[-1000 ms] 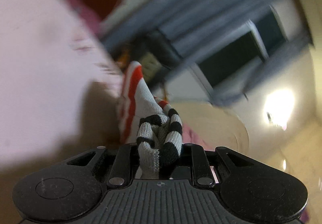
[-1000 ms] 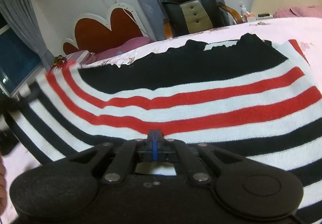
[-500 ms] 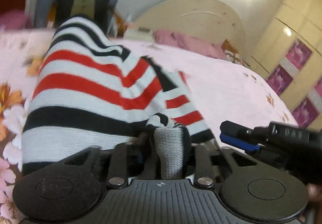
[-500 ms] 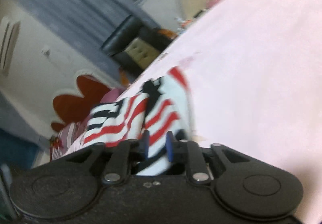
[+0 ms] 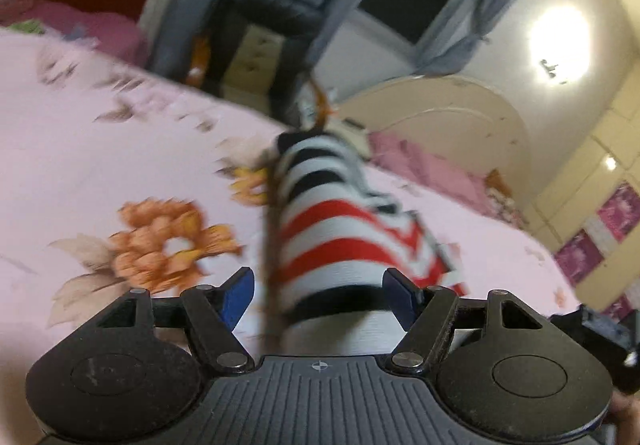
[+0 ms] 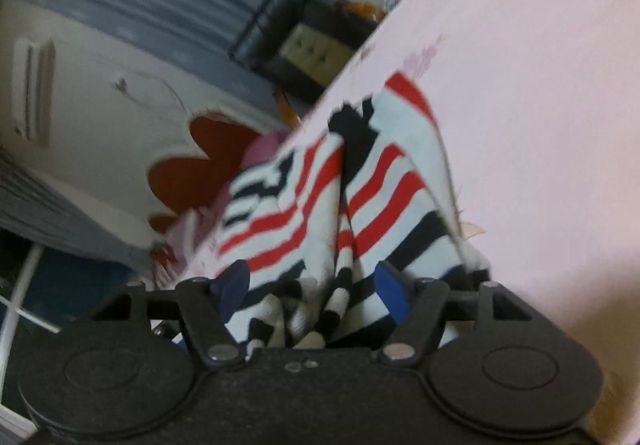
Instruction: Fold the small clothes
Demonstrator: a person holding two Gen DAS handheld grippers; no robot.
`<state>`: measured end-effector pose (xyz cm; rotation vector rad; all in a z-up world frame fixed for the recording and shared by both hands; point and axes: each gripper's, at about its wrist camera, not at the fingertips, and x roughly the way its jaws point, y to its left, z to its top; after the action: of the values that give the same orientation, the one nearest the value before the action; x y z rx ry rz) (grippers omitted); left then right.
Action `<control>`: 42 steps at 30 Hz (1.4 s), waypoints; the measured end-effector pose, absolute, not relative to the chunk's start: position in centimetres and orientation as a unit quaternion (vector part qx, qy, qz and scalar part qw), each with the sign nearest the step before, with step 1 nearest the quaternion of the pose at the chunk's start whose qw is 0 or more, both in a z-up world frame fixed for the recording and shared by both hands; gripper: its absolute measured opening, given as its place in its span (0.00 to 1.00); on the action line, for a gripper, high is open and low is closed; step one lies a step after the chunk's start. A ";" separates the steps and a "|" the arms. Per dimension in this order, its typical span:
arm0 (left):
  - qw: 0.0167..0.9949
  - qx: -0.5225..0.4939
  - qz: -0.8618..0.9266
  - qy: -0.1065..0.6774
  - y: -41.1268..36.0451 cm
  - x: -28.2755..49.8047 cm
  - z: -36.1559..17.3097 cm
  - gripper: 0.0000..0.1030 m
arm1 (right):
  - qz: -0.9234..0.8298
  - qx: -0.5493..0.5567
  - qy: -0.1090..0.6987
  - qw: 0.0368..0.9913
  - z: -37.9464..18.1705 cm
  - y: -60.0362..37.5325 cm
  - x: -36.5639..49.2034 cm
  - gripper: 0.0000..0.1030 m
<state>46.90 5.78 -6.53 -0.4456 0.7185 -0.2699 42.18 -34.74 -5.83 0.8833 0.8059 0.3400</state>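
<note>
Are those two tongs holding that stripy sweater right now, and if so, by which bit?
Neither grips it. The left tongs and right tongs are both opening, their pads off the striped sweater, whose bunched edge lies loose between the jaws.

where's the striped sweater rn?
The striped sweater lies bunched on the pink floral bedspread, centre of both wrist views, between the opening jaws of the left gripper and the right gripper.
</note>
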 end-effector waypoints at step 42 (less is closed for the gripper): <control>0.912 -0.108 -0.175 0.356 -3.6 51.5 -7.3 0.67 | 0.152 0.194 0.330 0.911 -4.0 -34.5 42.5 0.38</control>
<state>51.45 -3.57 -7.34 -0.2221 0.7340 -0.3598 42.50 -34.52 -4.01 0.4009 0.6804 0.3129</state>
